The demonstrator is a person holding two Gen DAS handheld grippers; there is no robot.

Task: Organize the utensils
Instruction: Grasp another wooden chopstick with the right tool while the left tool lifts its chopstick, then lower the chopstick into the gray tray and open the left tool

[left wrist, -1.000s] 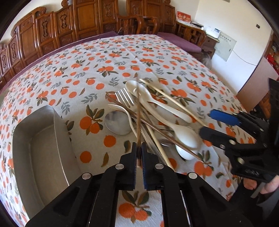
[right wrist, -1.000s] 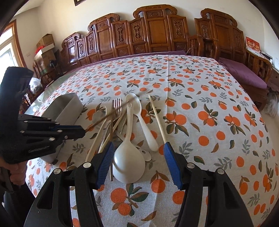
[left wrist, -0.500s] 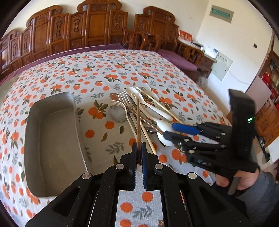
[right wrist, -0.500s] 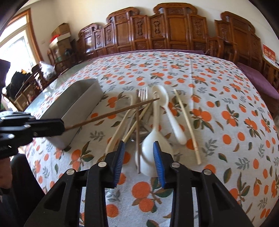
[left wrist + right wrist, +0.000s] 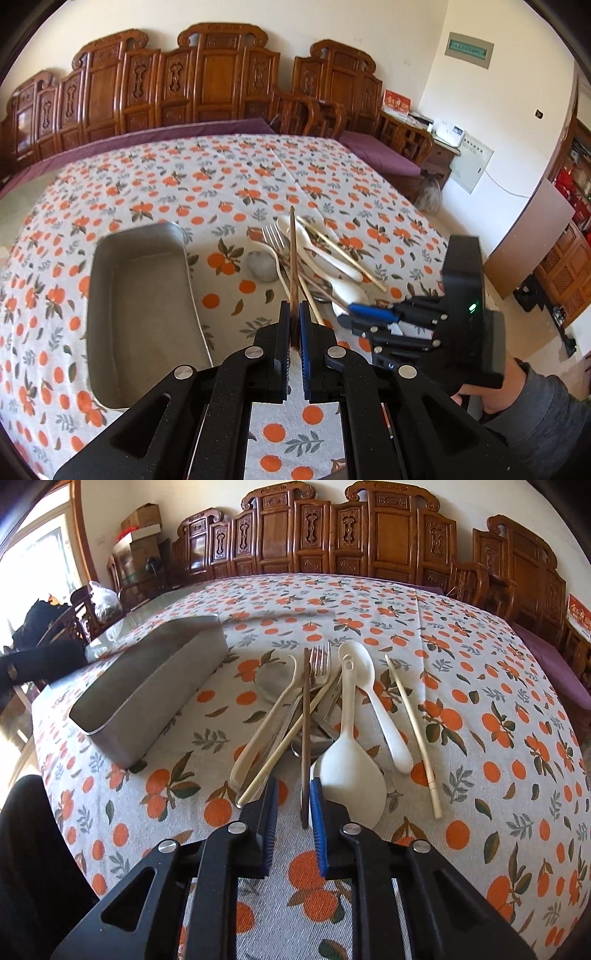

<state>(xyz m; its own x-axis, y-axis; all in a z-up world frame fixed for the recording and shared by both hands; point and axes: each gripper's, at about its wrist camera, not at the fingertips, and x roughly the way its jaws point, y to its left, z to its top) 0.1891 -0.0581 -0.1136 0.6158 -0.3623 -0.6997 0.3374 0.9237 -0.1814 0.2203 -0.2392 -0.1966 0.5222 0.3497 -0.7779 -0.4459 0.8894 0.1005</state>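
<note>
— What does your left gripper have?

— Its jaws are pinched tight on one dark brown chopstick, which sticks out forward above the utensil pile, with the empty metal tray just to its left on the orange-print tablecloth.

— And the right gripper?

— My jaws have just been closing and stand narrowly apart around the second dark chopstick; it lies against the right blue pad, with a gap to the left one. It rests in the pile beside the white rice paddle, the metal fork and the pale chopsticks
</note>
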